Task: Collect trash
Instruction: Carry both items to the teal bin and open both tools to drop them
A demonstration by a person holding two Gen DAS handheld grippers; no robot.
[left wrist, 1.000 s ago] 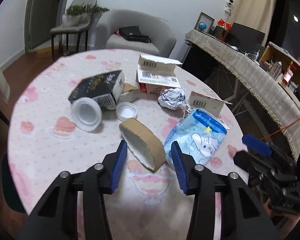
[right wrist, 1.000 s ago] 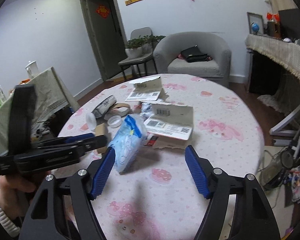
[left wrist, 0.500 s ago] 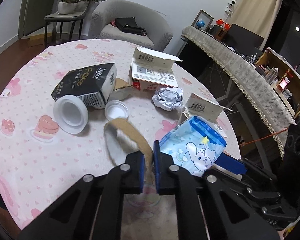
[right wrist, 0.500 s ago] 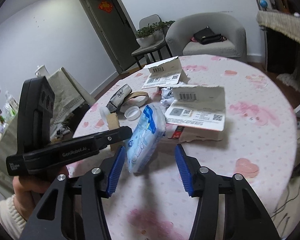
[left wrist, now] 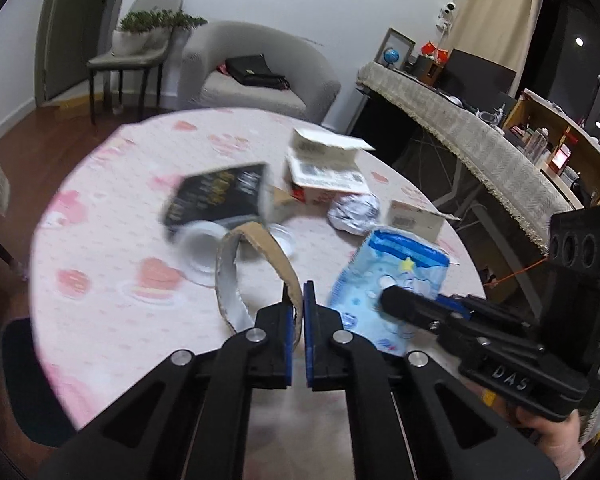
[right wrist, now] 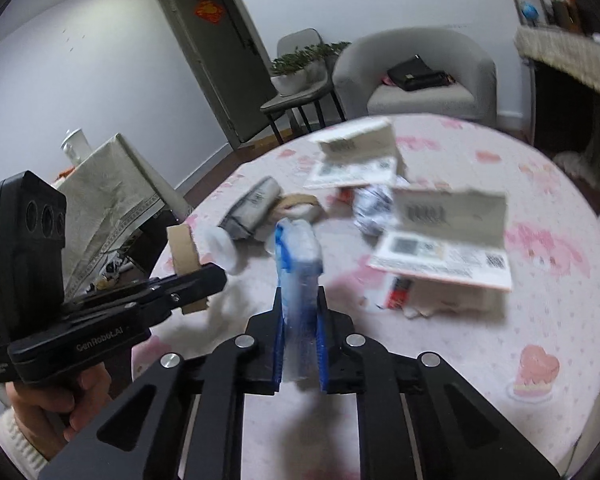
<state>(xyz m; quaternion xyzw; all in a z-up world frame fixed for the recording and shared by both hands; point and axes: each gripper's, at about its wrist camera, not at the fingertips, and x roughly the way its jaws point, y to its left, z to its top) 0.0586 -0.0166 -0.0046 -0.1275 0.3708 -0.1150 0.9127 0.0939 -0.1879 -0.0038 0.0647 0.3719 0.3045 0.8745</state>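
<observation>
Left wrist: my left gripper (left wrist: 296,312) pinches the cardboard ring (left wrist: 256,256), right gripper (right wrist: 299,320) clamps the blue packet (right wrist: 298,256); boxes, foil ball (left wrist: 354,208), lids left.

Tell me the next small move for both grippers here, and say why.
Probably lift both straight up off the table. The left gripper has just closed on the wall of the cardboard ring, and the right gripper has just closed on the blue wipes pack. No bin is in view, so raise them clear of the remaining trash first.
</observation>
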